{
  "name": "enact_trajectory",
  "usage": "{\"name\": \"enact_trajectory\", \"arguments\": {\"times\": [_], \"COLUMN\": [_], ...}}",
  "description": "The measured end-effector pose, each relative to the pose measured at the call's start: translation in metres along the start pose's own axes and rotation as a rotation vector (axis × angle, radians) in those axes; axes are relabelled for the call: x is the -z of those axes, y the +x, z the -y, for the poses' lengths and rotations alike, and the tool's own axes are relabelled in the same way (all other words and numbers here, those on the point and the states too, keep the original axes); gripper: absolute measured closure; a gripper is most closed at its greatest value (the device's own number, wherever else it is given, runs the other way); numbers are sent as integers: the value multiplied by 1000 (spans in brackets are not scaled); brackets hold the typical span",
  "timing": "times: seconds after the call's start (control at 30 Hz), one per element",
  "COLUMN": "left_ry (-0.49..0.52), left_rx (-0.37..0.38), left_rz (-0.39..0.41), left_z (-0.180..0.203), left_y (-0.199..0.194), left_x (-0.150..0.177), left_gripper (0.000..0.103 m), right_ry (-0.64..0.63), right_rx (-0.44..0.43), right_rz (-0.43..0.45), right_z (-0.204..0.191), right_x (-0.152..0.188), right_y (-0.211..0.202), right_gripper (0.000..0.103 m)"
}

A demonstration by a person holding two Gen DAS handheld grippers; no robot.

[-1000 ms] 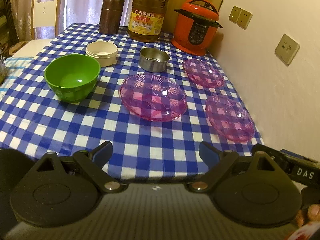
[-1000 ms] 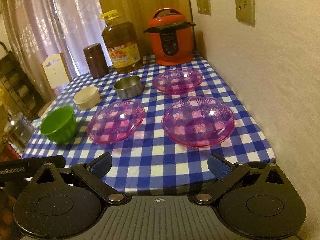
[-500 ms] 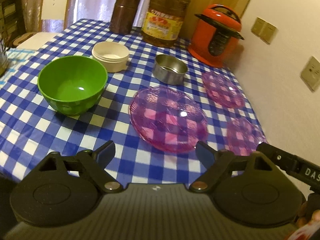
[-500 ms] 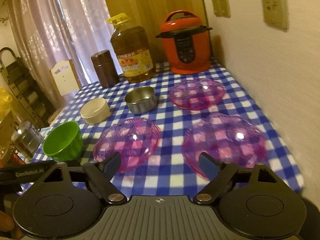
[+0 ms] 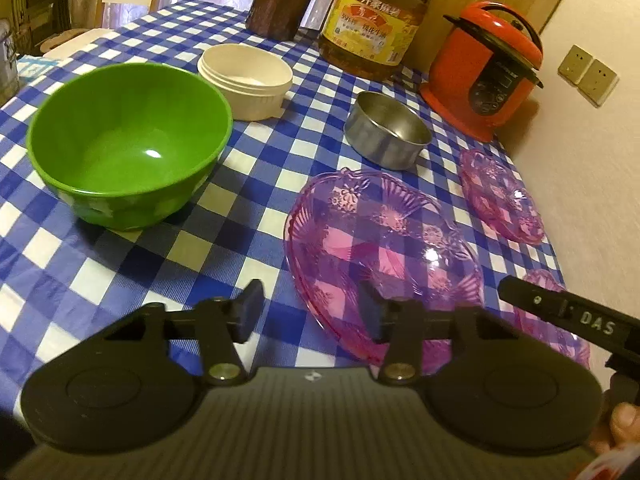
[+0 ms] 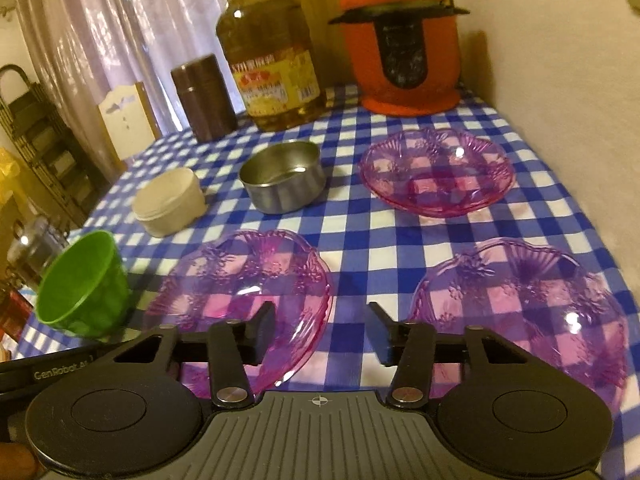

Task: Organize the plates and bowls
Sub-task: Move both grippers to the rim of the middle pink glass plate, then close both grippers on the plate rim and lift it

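1. We see the left tool (image 5: 310,310) angled down over the worktop (image 5: 120,276) — jaws closing, about half apart, its right finger over the near rim of the middle pink plate (image 5: 380,256), no grip visible.
2. The right tool (image 6: 322,330) tilts down likewise — jaws closing, only cloth between them.
3. Its gap lies between that plate (image 6: 248,280) and the near-right pink plate (image 6: 520,300).
4. The green bowl (image 5: 128,140) stands left.
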State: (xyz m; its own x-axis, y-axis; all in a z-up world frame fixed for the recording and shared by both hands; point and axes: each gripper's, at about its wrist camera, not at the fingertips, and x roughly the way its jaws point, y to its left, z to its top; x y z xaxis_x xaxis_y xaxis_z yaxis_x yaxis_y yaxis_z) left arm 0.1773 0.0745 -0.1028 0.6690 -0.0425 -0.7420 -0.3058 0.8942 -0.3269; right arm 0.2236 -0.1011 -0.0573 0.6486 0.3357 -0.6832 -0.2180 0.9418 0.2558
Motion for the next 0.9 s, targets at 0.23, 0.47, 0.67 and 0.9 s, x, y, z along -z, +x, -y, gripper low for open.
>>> {"name": "enact_trajectory", "arguments": {"times": [0.23, 0.47, 0.67, 0.9], "left_ry": [-5, -13, 5, 34], "left_rx": [-8, -20, -20, -14], "left_rz": [4, 9, 9, 25], "left_z": [-4, -9, -4, 4], "left_y": [16, 20, 20, 9], "left_x": [-2, -1, -1, -5], "left_gripper": [77, 87, 93, 93], "right_ry": [-17, -1, 1, 9], "right_rx": [9, 8, 5, 0], "right_rz": [-49, -75, -77, -51], "right_z": [3, 6, 4, 4], "right_x": [-3, -1, 1, -4], "right_y": [33, 47, 47, 34], "right_gripper": [76, 86, 94, 94]}}
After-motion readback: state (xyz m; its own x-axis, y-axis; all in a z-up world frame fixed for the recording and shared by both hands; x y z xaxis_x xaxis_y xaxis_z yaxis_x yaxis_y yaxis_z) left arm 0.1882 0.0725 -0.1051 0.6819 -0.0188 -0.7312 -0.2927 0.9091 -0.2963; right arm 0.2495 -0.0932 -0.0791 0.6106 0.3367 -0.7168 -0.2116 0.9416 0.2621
